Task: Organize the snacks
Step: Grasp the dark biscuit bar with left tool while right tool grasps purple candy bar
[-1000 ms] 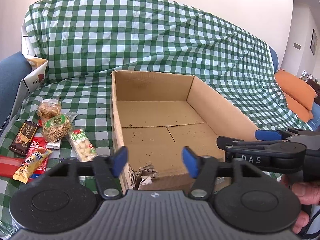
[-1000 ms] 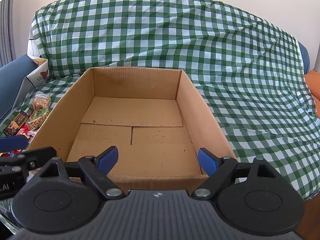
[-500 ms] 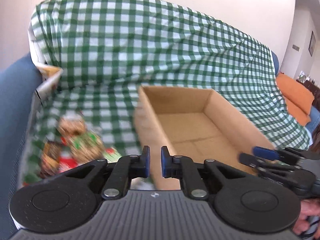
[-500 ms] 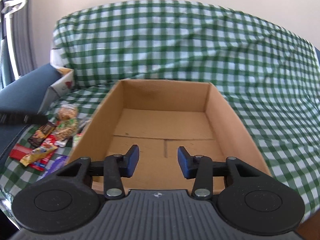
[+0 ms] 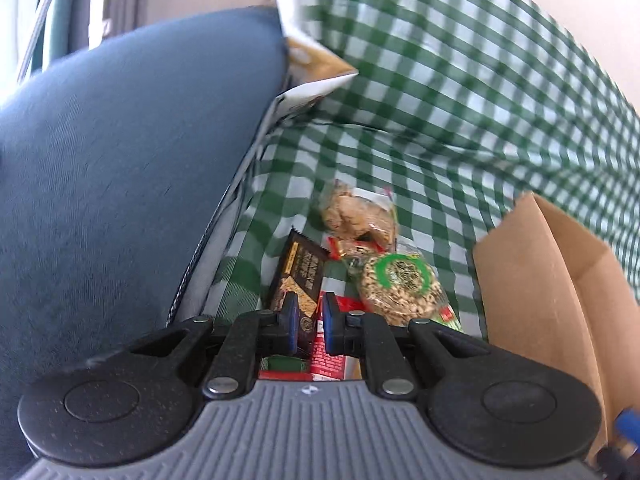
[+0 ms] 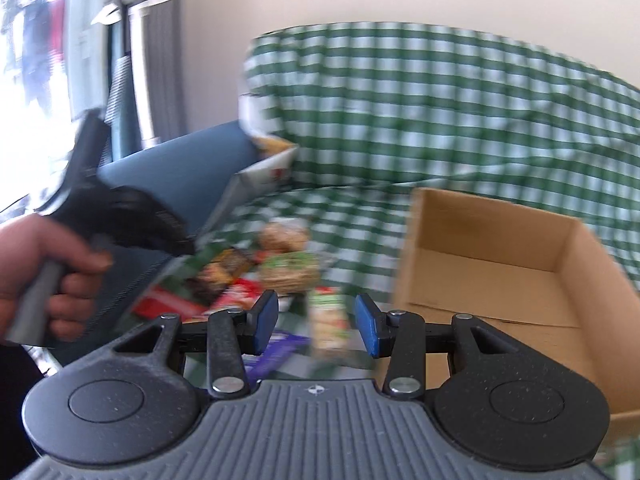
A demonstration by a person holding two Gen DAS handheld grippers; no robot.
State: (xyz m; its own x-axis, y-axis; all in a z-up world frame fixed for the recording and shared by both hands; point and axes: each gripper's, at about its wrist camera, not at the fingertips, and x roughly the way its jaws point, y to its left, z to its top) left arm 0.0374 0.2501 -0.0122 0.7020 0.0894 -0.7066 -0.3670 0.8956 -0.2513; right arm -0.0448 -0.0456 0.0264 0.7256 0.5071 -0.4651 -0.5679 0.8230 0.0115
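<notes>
A pile of snacks lies on the green checked cloth point(image 5: 440, 80), left of the empty cardboard box point(image 5: 532, 288). In it are a dark chocolate pack point(image 5: 300, 276), a round peanut bag with a green label point(image 5: 400, 284), a bag of brown snacks point(image 5: 356, 216) and a red packet point(image 5: 330, 356). My left gripper point(image 5: 309, 320) hangs just above the chocolate pack and the red packet, shut with nothing in it. My right gripper point(image 6: 316, 322) is open and empty, over a blurred green-labelled pack point(image 6: 328, 320) and a purple wrapper point(image 6: 276, 352). The box point(image 6: 500, 264) is on its right.
A blue sofa armrest point(image 5: 120, 160) rises close on the left of the snacks. A white paper bag point(image 5: 312, 64) leans at the back corner. In the right wrist view a hand point(image 6: 48, 280) holds the left gripper's handle at the left edge.
Both views have swung left, from the box to the snack pile. The left jaws have shut. The right jaws have narrowed from wide apart to a moderate gap.
</notes>
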